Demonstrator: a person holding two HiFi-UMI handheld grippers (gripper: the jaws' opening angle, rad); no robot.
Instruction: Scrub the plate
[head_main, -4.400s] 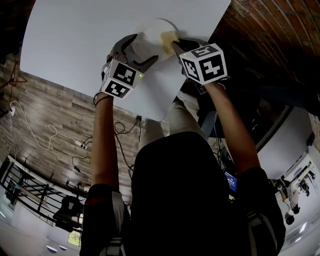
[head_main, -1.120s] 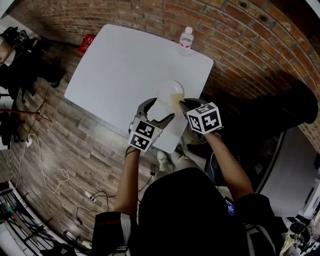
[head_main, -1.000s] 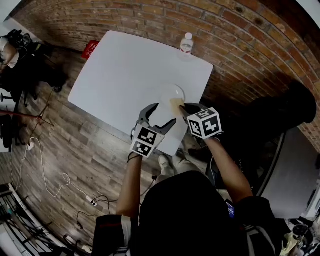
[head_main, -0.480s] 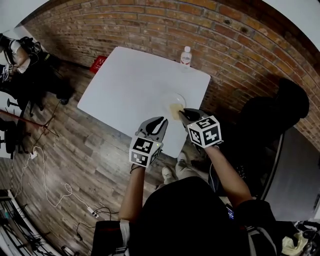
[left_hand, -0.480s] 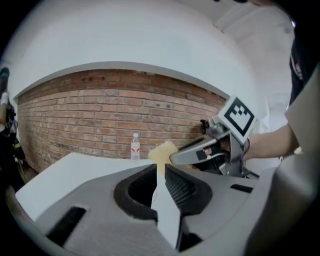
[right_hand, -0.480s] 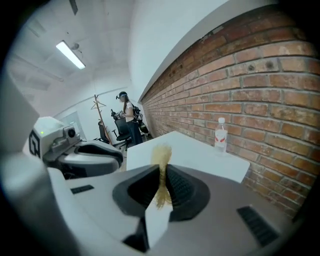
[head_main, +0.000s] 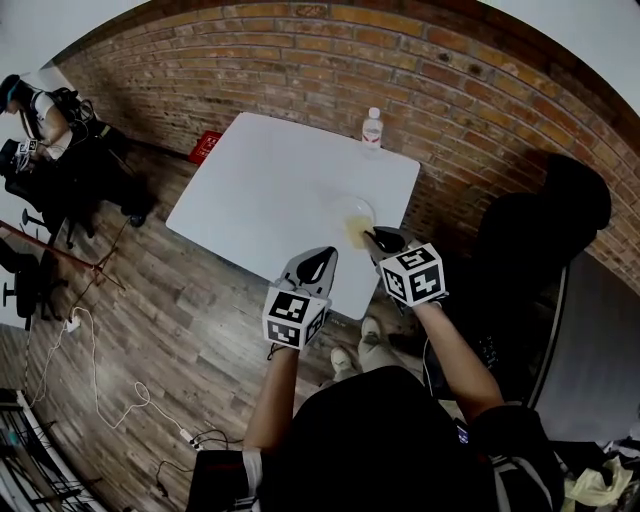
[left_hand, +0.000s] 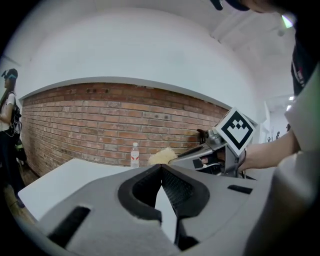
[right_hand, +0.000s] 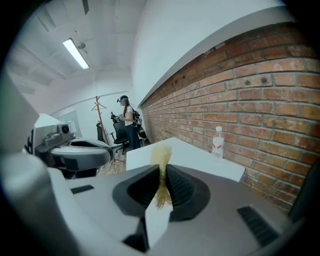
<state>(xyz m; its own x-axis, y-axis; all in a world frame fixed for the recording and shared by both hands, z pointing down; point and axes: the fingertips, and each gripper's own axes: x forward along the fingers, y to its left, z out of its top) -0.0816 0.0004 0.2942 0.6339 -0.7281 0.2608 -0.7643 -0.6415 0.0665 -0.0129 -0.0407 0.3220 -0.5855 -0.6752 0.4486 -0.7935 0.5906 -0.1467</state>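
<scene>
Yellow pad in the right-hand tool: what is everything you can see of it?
The pad is pale yellow and fibrous, like a coarse scrubbing sponge. The right gripper is shut on it, squeezing its middle thin; a frayed tuft sticks out past the jaw tips. Nothing else touches it; it looks held in the air above the table.
</scene>
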